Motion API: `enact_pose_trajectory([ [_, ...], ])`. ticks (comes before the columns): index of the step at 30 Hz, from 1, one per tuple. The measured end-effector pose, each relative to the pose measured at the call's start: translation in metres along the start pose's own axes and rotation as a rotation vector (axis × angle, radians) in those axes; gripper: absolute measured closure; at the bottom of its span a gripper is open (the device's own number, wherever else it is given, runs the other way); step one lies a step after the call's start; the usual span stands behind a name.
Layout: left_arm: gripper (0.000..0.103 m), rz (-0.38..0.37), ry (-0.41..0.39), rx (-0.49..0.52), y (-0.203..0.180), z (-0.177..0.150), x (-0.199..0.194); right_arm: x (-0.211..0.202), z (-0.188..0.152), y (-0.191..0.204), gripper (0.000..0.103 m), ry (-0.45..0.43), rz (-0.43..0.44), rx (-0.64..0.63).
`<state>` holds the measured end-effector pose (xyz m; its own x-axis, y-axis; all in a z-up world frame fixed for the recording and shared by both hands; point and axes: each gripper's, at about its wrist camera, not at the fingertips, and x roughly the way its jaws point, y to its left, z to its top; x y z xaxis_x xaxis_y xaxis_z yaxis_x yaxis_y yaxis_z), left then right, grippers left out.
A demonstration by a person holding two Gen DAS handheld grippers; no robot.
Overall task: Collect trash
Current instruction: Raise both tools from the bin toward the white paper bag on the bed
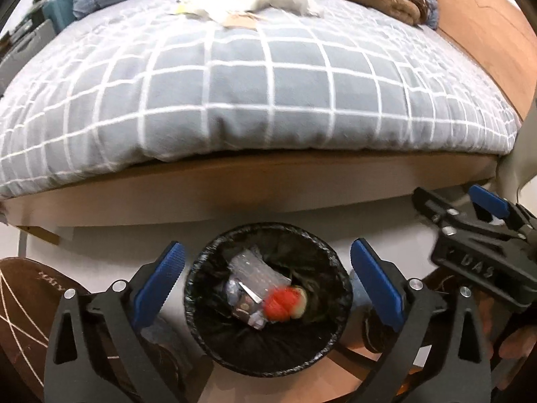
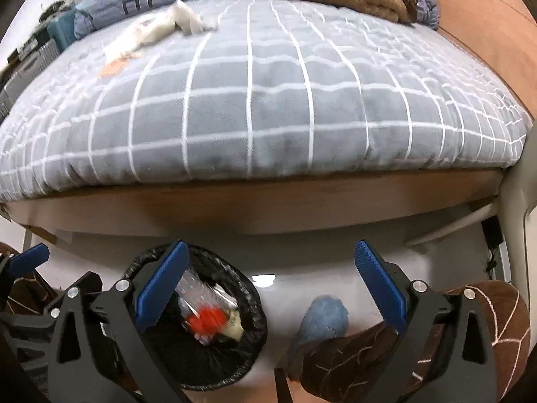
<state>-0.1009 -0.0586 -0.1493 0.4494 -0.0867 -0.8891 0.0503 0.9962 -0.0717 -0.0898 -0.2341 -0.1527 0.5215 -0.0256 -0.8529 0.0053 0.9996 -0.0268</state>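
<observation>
Directly below the left gripper (image 1: 266, 282), whose blue pads stand wide apart with nothing pressed between them, sits the black-lined bin (image 1: 339, 332), holding clear plastic wrap (image 1: 250, 267) and a red-and-cream scrap (image 1: 283, 304). Off to its right the right gripper (image 2: 268, 288) is also spread open and empty, with the bin under its left pad, a blue wad (image 2: 324, 317) on the floor between its fingers, and the bed (image 2: 268, 107) beyond with white litter (image 2: 157, 32) at the far side.

Both wrist views look steeply down, sharing bin (image 1: 268, 302) and bed (image 1: 235, 84).
</observation>
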Motion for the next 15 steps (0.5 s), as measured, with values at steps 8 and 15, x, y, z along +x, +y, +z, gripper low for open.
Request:
enact_pose_trajectory([
  [8,0.006,0.036,-0.082,-0.063,0.037,0.024,-0.029,-0.012,0.025,0.015,0.008,-0.062,0.018,-0.037],
  [15,0.006,0.036,-0.145,-0.086,0.049,0.073,-0.036,-0.016,0.064,0.02,0.008,-0.12,0.013,-0.062],
])
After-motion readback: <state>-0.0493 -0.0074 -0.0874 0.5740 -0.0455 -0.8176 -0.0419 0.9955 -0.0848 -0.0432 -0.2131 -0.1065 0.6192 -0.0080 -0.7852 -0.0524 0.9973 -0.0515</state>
